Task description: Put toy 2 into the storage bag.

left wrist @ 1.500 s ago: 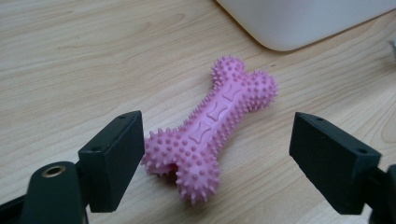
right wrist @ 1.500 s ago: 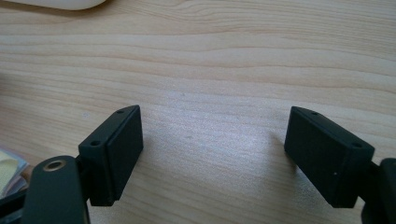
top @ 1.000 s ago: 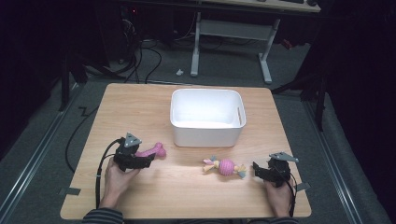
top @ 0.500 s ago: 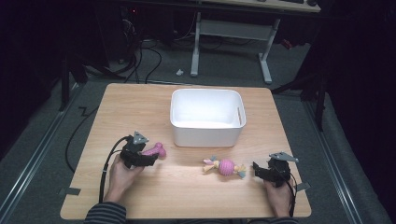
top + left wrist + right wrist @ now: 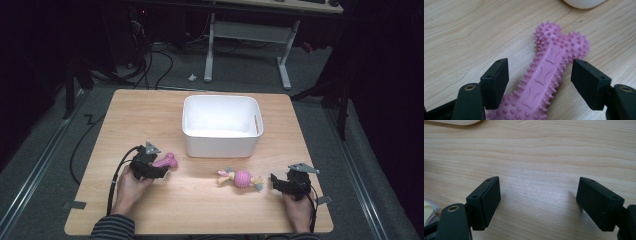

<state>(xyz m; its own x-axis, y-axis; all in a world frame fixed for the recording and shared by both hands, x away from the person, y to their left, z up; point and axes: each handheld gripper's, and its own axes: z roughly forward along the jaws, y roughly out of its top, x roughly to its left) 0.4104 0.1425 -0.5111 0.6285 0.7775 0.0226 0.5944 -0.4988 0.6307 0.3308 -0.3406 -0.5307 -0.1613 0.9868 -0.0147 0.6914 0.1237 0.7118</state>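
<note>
A light wooden worktop point(image 5: 150, 115) is seen, on which a white bin point(image 5: 221, 125) is set. A pink spiked bone toy point(image 5: 165, 161) is laid left of the bin's front, and a knotted ball toy point(image 5: 242, 178) just before it.

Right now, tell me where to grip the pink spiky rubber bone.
Take the pink spiky rubber bone across its narrow middle shaft, coming from above with one jaw on each long side. It lies flat on the wooden table, and its knobbed ends are wider.
</note>
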